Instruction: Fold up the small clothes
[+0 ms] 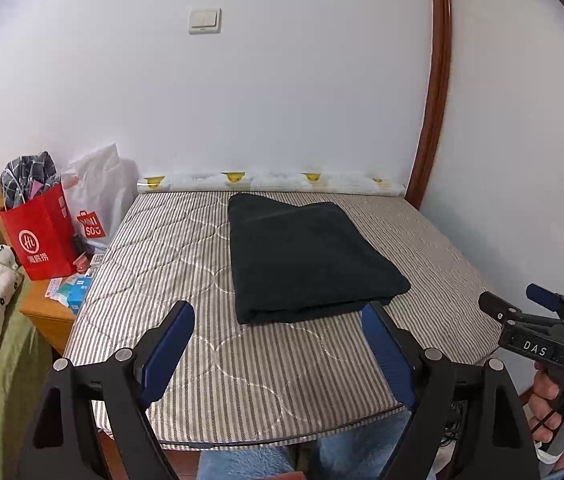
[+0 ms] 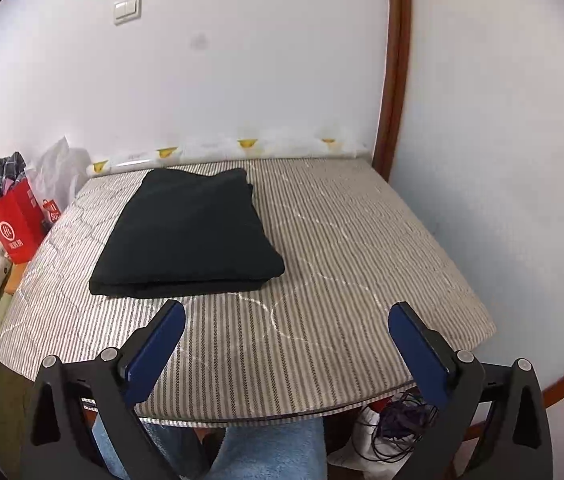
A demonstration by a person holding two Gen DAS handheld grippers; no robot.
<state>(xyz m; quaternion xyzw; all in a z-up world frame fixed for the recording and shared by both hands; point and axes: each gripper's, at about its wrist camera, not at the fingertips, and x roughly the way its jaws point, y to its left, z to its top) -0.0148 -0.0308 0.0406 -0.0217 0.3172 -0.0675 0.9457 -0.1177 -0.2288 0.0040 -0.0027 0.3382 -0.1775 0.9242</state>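
A dark folded garment (image 1: 310,256) lies flat on a grey-and-white striped quilted mattress (image 1: 266,376), toward the far side near the white wall (image 1: 282,100). It is a neat rectangle with its stacked layers showing along the near edge; what kind of garment it is cannot be told from the folded shape.

The left tongs (image 1: 278,344) hang above the near part of the mattress, released, with the blue pads spread wide and only striped cover between them. The tip of the right pad overlaps the garment's near corner in the left wrist view, though it seems to be apart from the cloth.

The right tongs (image 2: 286,340) are also released, their pads wide apart over bare mattress, to the right of the garment and clear of it. A hand (image 1: 562,404) grips their handle at the right edge of the left view.

A red paper bag (image 1: 42,236) stuffed with checked cloth stands on a wooden nightstand (image 1: 50,316) left of the bed.
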